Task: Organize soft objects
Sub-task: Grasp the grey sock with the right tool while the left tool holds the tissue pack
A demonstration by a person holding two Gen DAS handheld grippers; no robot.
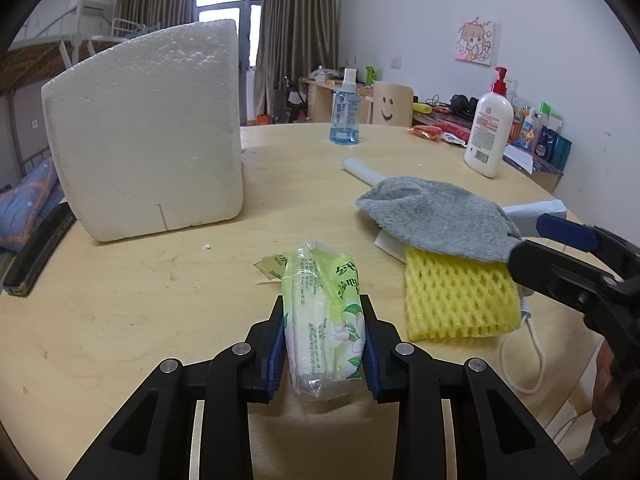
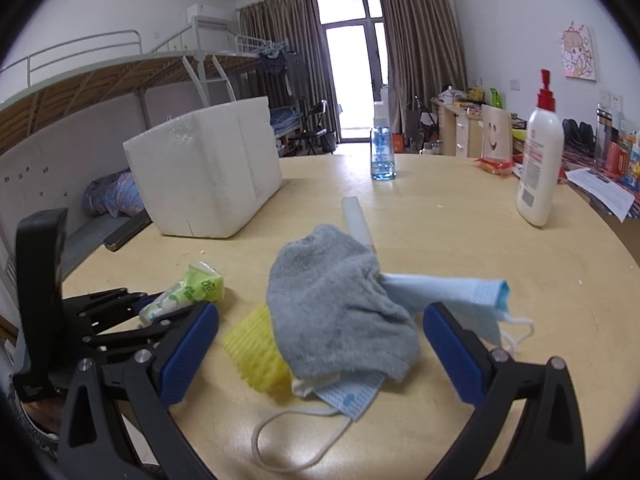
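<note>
On the tabletop we see a white foam box, but its inside is hidden from both views. Our left claw grips a green tissue pack, and our right claw stands wide open around a gray sock. The sock covers part of a yellow net and a blue mask, whose strap is cut off at the edge.

The left gripper points forward and downward, its blue-padded fingers pressed in on both sides of a tissue pack. The right gripper points the same way, its fingers spread wide apart, gripping nothing.
</note>
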